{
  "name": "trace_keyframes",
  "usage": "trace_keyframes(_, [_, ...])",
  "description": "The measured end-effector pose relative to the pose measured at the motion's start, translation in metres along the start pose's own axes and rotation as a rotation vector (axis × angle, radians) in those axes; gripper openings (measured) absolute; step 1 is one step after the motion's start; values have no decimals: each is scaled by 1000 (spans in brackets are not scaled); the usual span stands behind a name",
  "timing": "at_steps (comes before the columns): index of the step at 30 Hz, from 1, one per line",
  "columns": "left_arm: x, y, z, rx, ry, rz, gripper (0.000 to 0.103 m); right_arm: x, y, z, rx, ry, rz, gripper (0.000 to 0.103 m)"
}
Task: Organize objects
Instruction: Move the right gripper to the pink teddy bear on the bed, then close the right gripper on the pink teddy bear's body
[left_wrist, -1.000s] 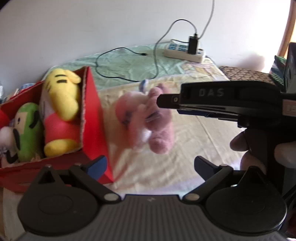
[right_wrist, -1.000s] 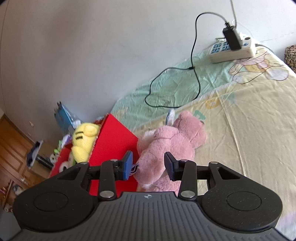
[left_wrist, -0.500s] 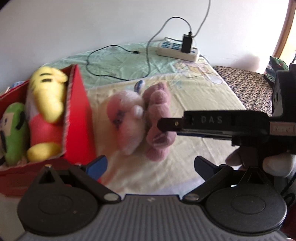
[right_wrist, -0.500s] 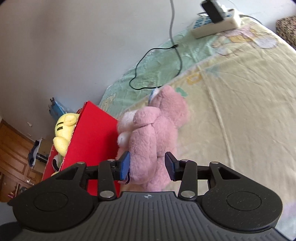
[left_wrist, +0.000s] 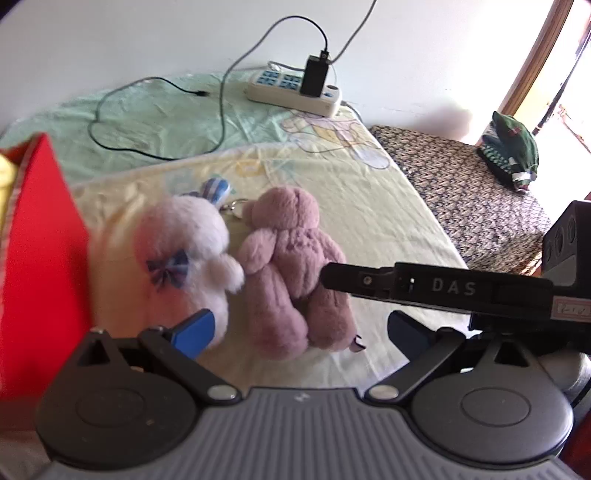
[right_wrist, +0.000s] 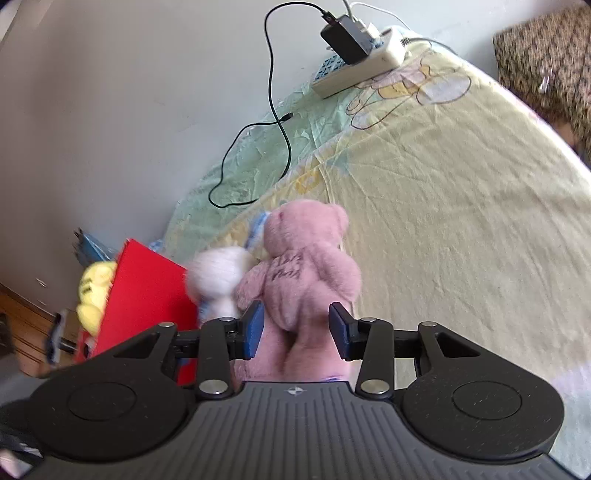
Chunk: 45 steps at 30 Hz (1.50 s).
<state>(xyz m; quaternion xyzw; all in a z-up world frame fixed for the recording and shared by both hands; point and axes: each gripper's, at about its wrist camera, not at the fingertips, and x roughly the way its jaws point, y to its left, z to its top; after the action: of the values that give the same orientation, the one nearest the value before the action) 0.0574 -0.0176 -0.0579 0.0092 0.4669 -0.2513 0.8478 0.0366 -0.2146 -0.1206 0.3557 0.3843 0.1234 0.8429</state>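
Pink teddy bear (right_wrist: 306, 273) now lying flat at frame centre, legs between right claw (right_wrist: 295, 328) with fingers spread, left claw (left_wrist: 299, 328) released, red box (left_wrist: 40, 236) shifted left.

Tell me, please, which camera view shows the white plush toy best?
The left wrist view: the white plush toy lies unobstructed beside the pink bear, its blue bow visible. In the right wrist view it is a blurred white patch, partly hidden behind the bear and the red box.

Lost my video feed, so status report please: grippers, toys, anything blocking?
Right gripper open around pink teddy bear. Left gripper open, empty. White plush touching bear, beside red box.
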Motion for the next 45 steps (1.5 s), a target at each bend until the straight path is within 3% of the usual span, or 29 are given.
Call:
trace_keyframes(10, [36, 6, 6, -12, 58, -48, 97, 24, -10, 16, 1, -1, -68, 45])
trace_keyframes(14, [45, 7, 11, 4, 62, -51, 96, 32, -15, 20, 16, 0, -43, 51])
trace_keyframes(18, [54, 10, 13, 9, 82, -59, 96, 36, -18, 27, 27, -45, -61, 51])
trace_keyframes(23, [60, 9, 15, 27, 91, -64, 98, 49, -17, 29, 10, -2, 4, 51])
trace_keyframes(33, [62, 7, 14, 49, 96, -45, 100, 39, -28, 25, 90, 67, 93, 38])
trace_keyframes(38, [57, 5, 8, 47, 105, -47, 100, 24, -29, 8, 111, 113, 116, 32])
trace_keyframes(45, [44, -8, -14, 84, 122, -51, 101, 5, -26, -21, 119, 160, 121, 31])
